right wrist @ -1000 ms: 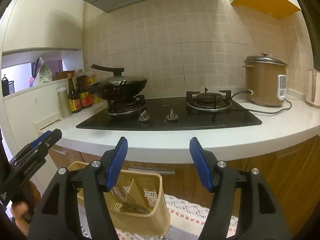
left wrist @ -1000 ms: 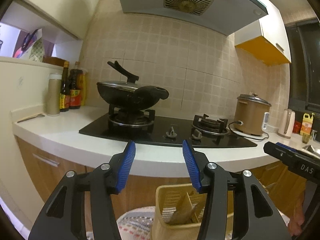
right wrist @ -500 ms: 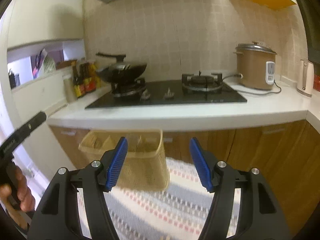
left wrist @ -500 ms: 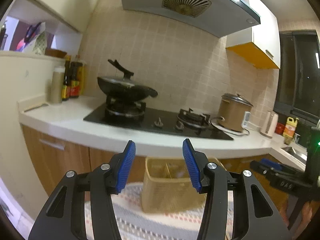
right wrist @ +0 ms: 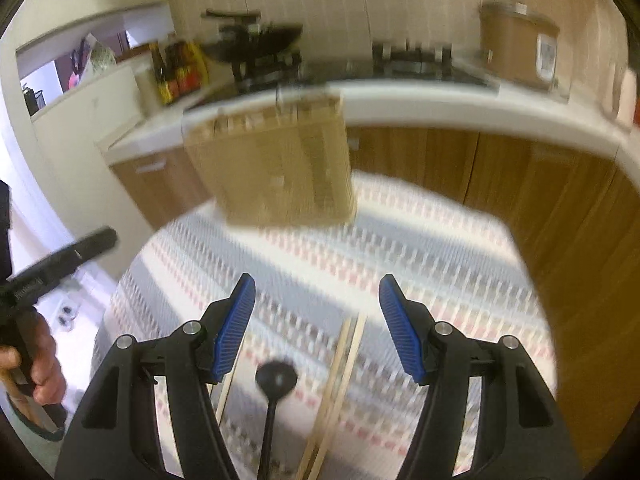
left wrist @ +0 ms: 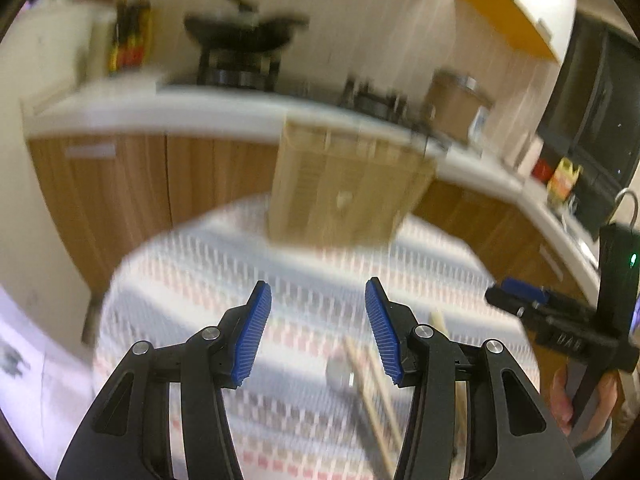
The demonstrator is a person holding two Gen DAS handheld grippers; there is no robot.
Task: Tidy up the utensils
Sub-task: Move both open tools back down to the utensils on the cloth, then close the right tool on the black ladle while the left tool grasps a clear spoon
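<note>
A tan slatted utensil basket [left wrist: 344, 188] stands at the far side of a table with a patterned cloth [left wrist: 192, 280]; it also shows in the right wrist view [right wrist: 276, 172]. My left gripper [left wrist: 318, 330] is open and empty above the cloth. Below it lie a metal spoon [left wrist: 340, 374] and wooden chopsticks [left wrist: 376, 396]. My right gripper [right wrist: 316, 326] is open and empty above a black spoon [right wrist: 276, 380] and wooden chopsticks [right wrist: 340, 376]. Both views are blurred.
Behind the table runs a white kitchen counter [right wrist: 440, 106] with wooden cabinets, a stove with a black wok [left wrist: 244, 36], sauce bottles [right wrist: 180, 72] and a brown rice cooker [right wrist: 516, 44]. The other gripper shows at each view's edge [left wrist: 560, 328].
Both grippers have tilted down and pulled back: the counter has moved up in view, and the cloth-covered table with its utensils has come into sight. Both stay open.
</note>
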